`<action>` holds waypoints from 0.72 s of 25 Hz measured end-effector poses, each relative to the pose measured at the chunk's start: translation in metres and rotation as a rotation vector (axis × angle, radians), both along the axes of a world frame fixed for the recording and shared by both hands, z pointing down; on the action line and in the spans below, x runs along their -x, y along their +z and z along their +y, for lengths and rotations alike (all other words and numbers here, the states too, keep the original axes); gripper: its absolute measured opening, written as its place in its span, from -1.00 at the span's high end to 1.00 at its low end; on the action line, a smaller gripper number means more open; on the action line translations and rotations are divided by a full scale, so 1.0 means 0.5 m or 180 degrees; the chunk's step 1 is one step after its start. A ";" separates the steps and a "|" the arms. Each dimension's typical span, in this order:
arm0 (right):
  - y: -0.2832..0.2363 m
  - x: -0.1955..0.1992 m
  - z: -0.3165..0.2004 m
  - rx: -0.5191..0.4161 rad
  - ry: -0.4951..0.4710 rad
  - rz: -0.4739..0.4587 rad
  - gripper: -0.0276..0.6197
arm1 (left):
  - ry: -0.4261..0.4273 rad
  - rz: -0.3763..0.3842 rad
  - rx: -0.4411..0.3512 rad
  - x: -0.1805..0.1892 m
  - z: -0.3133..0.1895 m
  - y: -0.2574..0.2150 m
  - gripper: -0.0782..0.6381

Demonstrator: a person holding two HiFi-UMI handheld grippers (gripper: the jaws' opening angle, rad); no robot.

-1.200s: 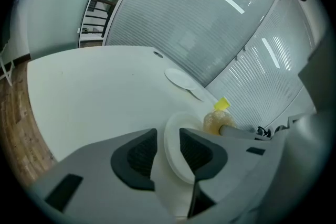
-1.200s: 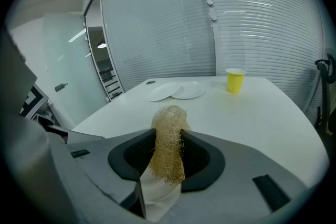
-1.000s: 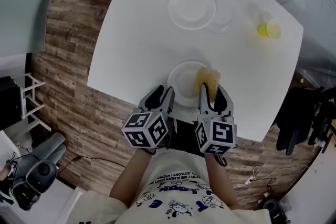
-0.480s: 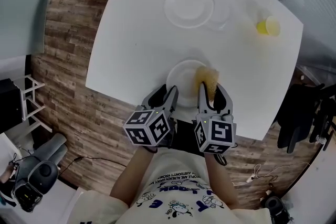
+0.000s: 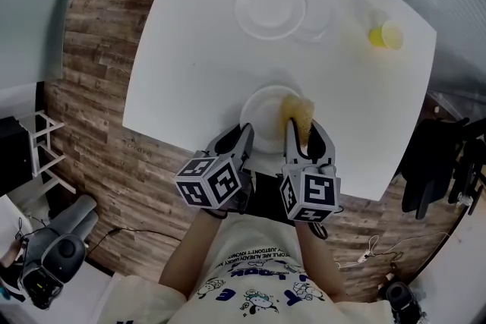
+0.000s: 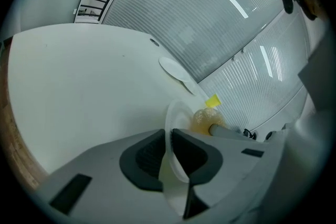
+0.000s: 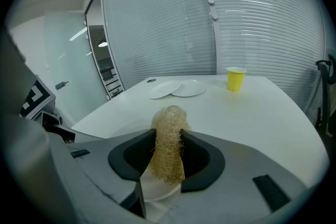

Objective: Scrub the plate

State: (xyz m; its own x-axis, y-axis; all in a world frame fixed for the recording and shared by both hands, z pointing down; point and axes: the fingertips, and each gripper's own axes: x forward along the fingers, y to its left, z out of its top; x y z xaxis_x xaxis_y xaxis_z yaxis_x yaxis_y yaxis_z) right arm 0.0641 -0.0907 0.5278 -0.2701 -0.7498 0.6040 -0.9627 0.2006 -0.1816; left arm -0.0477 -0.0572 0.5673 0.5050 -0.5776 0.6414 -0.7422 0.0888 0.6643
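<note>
Your left tool [image 5: 241, 134] was closing on the light, probably slippery plate [image 5: 266, 116] at its 7 o'clock rim; your right tool [image 5: 304, 133] clamped the soft scrubber [image 5: 298, 111].

Office-like rm: glass partitions [image 7: 157, 29], blinds [image 7: 262, 23].

Left gripper [image 6: 168, 136] jaws closing on the plate [image 6: 179, 115] rim.

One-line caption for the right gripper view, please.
Right gripper clamps a loofah scrubber over the near plate; two more plates and a yellow cup stand farther back on the table.
</note>
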 end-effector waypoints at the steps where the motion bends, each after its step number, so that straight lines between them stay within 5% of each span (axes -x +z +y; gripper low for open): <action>1: -0.001 0.001 0.000 -0.0004 0.0000 0.0000 0.53 | -0.0011 0.0075 -0.0019 -0.002 -0.001 -0.003 0.58; 11: -0.021 -0.007 -0.005 -0.0079 0.0026 0.0021 0.53 | -0.0281 0.0831 -0.0090 -0.013 -0.008 -0.022 0.68; 18: -0.053 -0.025 -0.008 -0.0187 0.0091 0.0020 0.53 | -0.0346 0.1009 -0.0128 -0.019 -0.009 -0.041 0.68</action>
State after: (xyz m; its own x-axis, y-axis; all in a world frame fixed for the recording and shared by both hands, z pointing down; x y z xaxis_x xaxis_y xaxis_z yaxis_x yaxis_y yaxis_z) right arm 0.0767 -0.0947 0.5013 -0.2445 -0.7914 0.5602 -0.9693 0.1832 -0.1643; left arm -0.0384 -0.0618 0.5470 0.6098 -0.6605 0.4380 -0.4858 0.1251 0.8651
